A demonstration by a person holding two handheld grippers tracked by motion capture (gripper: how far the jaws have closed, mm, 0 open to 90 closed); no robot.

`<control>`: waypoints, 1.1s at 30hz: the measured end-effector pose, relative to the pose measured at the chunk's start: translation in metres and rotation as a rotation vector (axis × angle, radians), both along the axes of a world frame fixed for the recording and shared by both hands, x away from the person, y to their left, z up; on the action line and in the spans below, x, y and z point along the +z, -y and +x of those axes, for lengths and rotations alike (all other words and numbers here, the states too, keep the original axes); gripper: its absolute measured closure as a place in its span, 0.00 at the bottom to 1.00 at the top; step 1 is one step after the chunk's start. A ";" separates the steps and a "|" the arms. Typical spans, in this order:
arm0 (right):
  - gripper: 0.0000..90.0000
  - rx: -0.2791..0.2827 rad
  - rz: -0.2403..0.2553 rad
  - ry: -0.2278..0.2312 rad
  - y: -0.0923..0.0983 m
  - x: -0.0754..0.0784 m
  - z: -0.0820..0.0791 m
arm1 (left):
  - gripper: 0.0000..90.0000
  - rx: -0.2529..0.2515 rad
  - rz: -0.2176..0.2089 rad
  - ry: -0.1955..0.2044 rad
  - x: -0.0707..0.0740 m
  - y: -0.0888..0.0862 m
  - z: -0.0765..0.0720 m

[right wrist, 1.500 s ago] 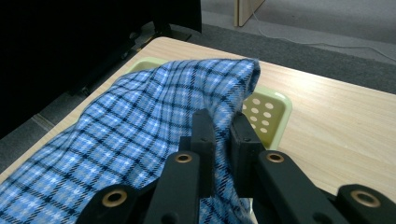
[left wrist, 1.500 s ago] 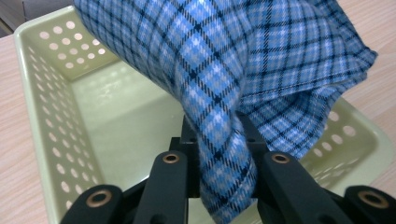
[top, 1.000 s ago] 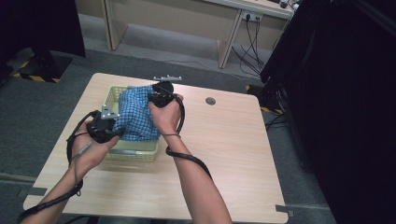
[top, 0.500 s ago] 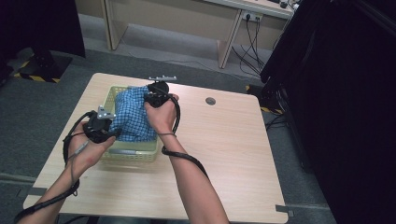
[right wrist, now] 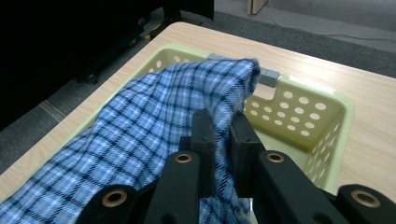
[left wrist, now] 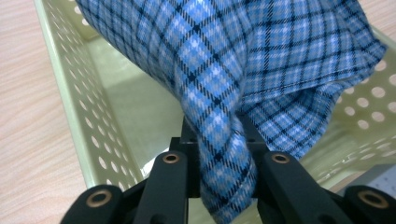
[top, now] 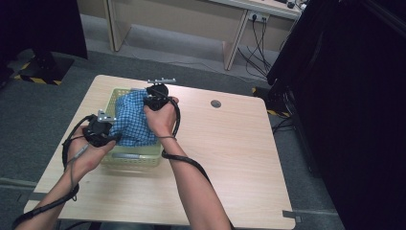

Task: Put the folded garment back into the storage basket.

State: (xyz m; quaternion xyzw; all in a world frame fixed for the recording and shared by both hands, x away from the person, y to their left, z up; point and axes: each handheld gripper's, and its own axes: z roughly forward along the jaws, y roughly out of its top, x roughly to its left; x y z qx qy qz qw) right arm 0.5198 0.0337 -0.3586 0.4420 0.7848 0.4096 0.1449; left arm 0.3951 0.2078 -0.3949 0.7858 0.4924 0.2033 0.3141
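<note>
While both hands hold their tools over it, the light wooden table (top: 230, 143) carries a pale green perforated plastic basket (top: 139, 160) at about 9 o'clock from the table centre. Over this basket hangs the blue checked cotton cloth (top: 134, 122), stretched between the two tools, with its lower part inside the basket. At 8 o'clock of the cloth, the left gripper (left wrist: 219, 149) has its black jaws closed tight on a bunched fold. At 1 o'clock of the cloth, the right gripper (right wrist: 222, 135) pinches the upper edge, jaws also closed.
</note>
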 end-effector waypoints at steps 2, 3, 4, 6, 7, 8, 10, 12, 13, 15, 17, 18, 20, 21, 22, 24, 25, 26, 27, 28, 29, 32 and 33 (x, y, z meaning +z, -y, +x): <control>0.93 0.001 -0.002 -0.003 -0.001 -0.001 0.001 | 0.86 0.002 -0.002 -0.008 -0.001 -0.001 0.001; 0.93 0.001 -0.004 -0.005 -0.002 -0.002 0.001 | 0.86 0.001 0.000 -0.012 -0.002 -0.001 0.002; 0.93 0.001 -0.003 -0.006 -0.002 -0.003 0.001 | 0.86 0.002 0.001 -0.015 -0.002 -0.002 0.002; 0.93 0.001 -0.005 -0.009 -0.003 -0.004 0.002 | 0.86 0.001 0.002 -0.022 -0.003 -0.002 0.003; 0.93 0.002 -0.007 -0.011 -0.003 -0.005 0.002 | 0.86 0.001 0.003 -0.024 -0.004 -0.002 0.004; 0.93 0.002 -0.008 -0.013 -0.004 -0.005 0.003 | 0.86 0.002 0.006 -0.028 -0.004 -0.003 0.004; 0.93 0.001 -0.009 -0.016 -0.005 -0.007 0.003 | 0.86 0.001 0.007 -0.035 -0.005 -0.003 0.005; 0.93 0.000 -0.011 -0.020 -0.005 -0.008 0.004 | 0.86 -0.001 0.010 -0.042 -0.006 -0.003 0.006; 0.93 0.001 -0.013 -0.022 -0.006 -0.009 0.004 | 0.86 -0.002 0.011 -0.046 -0.006 -0.002 0.007; 0.93 0.001 -0.014 -0.025 -0.006 -0.010 0.005 | 0.86 -0.004 0.014 -0.056 -0.007 -0.002 0.008; 0.93 -0.001 -0.016 -0.029 -0.007 -0.011 0.005 | 0.86 -0.005 0.016 -0.063 -0.008 -0.002 0.010; 0.93 0.001 -0.017 -0.031 -0.007 -0.012 0.005 | 0.86 -0.004 0.018 -0.068 -0.009 -0.002 0.010; 0.93 0.001 -0.021 -0.036 -0.008 -0.013 0.006 | 0.86 -0.007 0.023 -0.077 -0.010 -0.002 0.011; 0.93 0.001 -0.022 -0.037 -0.008 -0.014 0.006 | 0.86 -0.007 0.024 -0.082 -0.010 -0.002 0.012; 0.93 0.001 -0.024 -0.039 -0.009 -0.016 0.007 | 0.86 -0.007 0.025 -0.085 -0.011 -0.002 0.012; 0.93 -0.001 -0.026 -0.046 -0.009 -0.017 0.008 | 0.86 -0.007 0.029 -0.092 -0.012 -0.002 0.013; 0.93 -0.002 -0.027 -0.048 -0.009 -0.018 0.008 | 0.86 -0.008 0.031 -0.097 -0.012 -0.002 0.013; 0.93 0.000 -0.029 -0.051 -0.010 -0.019 0.008 | 0.86 -0.009 0.031 -0.101 -0.012 -0.003 0.014; 0.93 -0.001 -0.030 -0.055 -0.010 -0.020 0.008 | 0.86 -0.009 0.034 -0.104 -0.013 -0.002 0.014; 0.93 -0.002 -0.031 -0.058 -0.011 -0.020 0.009 | 0.86 -0.011 0.037 -0.108 -0.013 -0.002 0.015; 0.93 -0.002 -0.032 -0.061 -0.011 -0.021 0.009 | 0.86 -0.010 0.040 -0.113 -0.013 -0.002 0.015; 0.93 -0.001 -0.036 -0.066 -0.012 -0.023 0.010 | 0.86 -0.013 0.043 -0.124 -0.014 -0.002 0.017; 0.93 -0.001 -0.037 -0.067 -0.012 -0.024 0.010 | 0.86 -0.013 0.046 -0.127 -0.014 -0.002 0.017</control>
